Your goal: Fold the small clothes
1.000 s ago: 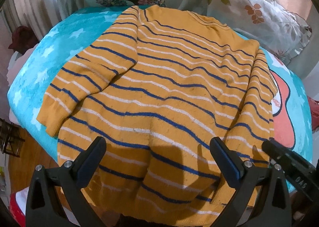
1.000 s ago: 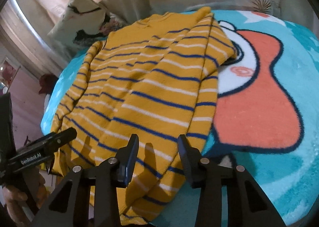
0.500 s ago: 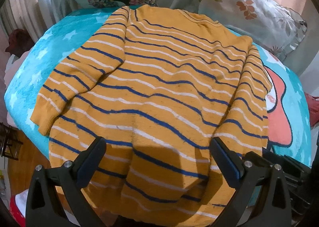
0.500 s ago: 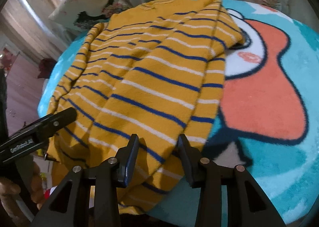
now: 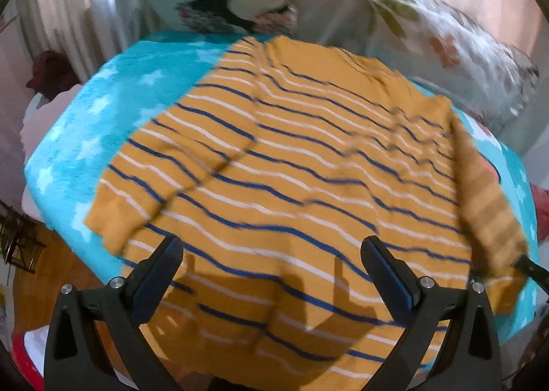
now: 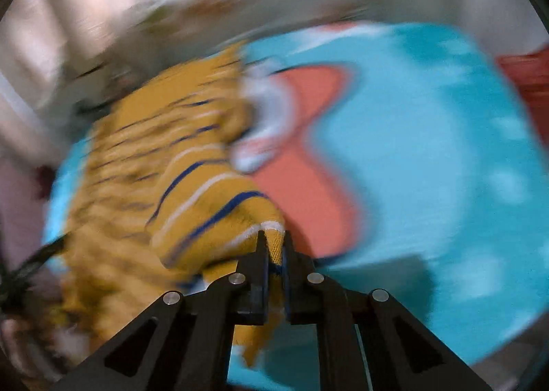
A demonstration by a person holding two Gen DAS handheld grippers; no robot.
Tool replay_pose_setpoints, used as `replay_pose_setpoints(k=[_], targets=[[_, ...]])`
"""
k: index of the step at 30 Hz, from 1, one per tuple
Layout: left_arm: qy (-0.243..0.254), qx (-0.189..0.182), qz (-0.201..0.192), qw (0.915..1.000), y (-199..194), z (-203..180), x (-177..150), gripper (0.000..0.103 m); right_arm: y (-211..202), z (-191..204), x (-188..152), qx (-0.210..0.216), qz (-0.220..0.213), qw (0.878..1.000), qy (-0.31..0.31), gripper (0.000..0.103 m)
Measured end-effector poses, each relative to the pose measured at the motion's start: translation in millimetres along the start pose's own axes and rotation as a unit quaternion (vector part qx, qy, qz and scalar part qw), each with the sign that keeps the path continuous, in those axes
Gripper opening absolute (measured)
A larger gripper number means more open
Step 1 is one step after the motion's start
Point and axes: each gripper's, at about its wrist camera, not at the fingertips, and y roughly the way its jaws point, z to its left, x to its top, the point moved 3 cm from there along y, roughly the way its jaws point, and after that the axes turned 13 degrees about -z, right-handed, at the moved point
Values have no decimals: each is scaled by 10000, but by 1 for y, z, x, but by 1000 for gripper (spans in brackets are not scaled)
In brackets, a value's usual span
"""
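A yellow sweater [image 5: 302, 164] with blue and white stripes lies spread on a turquoise blanket [image 5: 85, 137]. My left gripper [image 5: 271, 253] is open and empty, hovering over the sweater's near hem. My right gripper [image 6: 273, 240] is shut on the sweater's right edge [image 6: 219, 205] and holds that part lifted off the blanket [image 6: 429, 157]. In the left wrist view the lifted right edge [image 5: 487, 205] stands up as a blurred flap at the right. The right wrist view is heavily motion-blurred.
Floral pillows [image 5: 446, 41] lean behind the blanket at the back. The blanket carries an orange and white cartoon shape [image 6: 302, 157] to the right of the sweater. Wooden floor [image 5: 37, 274] shows below the left edge of the bed.
My right gripper has closed on the sweater's right edge and lifted it, moving fast. The left gripper stays open over the hem and has risen slightly.
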Motion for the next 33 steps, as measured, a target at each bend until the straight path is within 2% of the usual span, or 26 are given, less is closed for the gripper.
replay_pose_setpoints(k=[3,5,6,8,11,14,15,18,24,26,27,28,29,30,31,33], targets=[[-233,261,-102,9993,3,34,11,103,-6,-62,13,-1247,-135,9921,77,7],[-355,424,-152,9984,5,55,17,103,-9,-89,17,-1698,-122,9850,267,11],[-413,521,-163,9977,6,69,21,103,-14,-99,18,-1744,-190,9831,522,12],[-445,652,-168,9967,11,90,27,103,-21,-99,19,-1643,-329,9830,753,14],[-399,870,-164,9953,22,121,36,103,-27,-79,20,-1764,-491,9805,717,18],[-249,865,31,9959,45,144,40,103,-27,-57,22,-1716,-606,9808,708,26],[-155,821,94,9965,54,148,40,103,-23,-54,23,-1676,-633,9812,712,30],[137,677,301,9972,77,157,39,103,-14,-24,27,-1518,-641,9840,681,31],[178,-45,637,9978,102,165,40,103,7,57,34,-1075,-571,9918,390,31],[274,-404,753,9960,103,159,40,84,17,87,35,-947,-528,9936,304,32],[299,-622,853,9940,104,157,39,51,21,99,35,-889,-508,9944,261,32],[377,-774,906,9922,104,155,39,31,25,109,34,-835,-492,9951,216,32],[485,-733,896,9921,103,155,41,17,30,123,34,-779,-469,9957,153,32],[556,-743,920,9914,104,157,43,8,34,138,33,-727,-439,9964,81,32],[521,-795,899,9914,103,162,48,3,37,148,32,-684,-413,9968,31,32],[425,-661,812,9936,105,184,62,3,43,172,31,-553,-376,9977,-94,32]])
